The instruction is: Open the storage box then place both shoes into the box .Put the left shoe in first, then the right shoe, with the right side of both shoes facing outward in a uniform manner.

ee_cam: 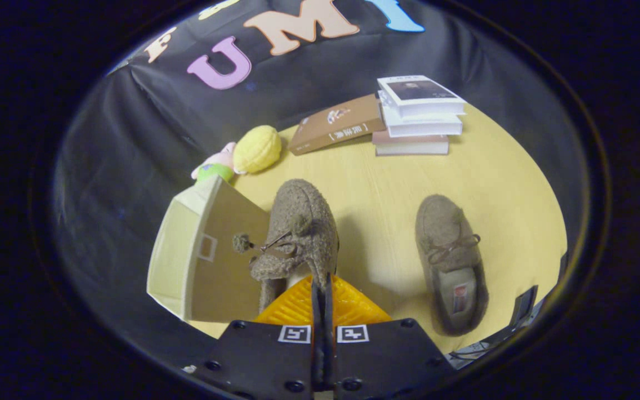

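Your claw [320, 283] is pinched nearly together on the heel edge of the left shoe [296, 233], which hangs toe-forward just ahead of the fingers. Touching its left side stands the open box [198, 255], lid up. The right shoe [452, 261] lies well apart on the counter [375, 189], with bare wood between. Beyond sit books [414, 116] and a plush toy [242, 155].

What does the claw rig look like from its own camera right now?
The claw sits on two flat black plates with round screw heads, each carrying a small square black-and-white marker. Its two ridged fingers taper forward to a narrow tip. No cables show.
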Available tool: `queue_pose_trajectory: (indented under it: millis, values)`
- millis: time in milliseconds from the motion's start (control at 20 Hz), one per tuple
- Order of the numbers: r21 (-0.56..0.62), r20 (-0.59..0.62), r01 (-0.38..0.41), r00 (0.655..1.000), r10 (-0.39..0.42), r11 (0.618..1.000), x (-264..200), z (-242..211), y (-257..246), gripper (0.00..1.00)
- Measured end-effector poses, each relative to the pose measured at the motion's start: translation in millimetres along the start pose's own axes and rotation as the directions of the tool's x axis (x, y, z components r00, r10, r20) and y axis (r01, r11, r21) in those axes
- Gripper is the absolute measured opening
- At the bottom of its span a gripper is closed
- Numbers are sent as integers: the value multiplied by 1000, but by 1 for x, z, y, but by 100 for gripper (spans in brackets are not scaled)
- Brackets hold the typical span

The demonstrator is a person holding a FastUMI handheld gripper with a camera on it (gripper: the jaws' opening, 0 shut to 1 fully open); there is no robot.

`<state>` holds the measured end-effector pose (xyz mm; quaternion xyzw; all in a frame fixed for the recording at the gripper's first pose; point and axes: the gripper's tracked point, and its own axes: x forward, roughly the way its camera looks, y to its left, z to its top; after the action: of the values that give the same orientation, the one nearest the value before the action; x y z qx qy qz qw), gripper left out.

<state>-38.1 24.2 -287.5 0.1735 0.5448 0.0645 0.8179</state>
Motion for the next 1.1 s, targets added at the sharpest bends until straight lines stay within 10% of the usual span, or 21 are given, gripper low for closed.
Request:
queue_pose_trajectory:
  millis: [650,1100]
  values:
    - [-43,74,-146,986,148,988,-10,54,137,3]
    - [-63,-24,-191,981,190,980,42,9,220,4]
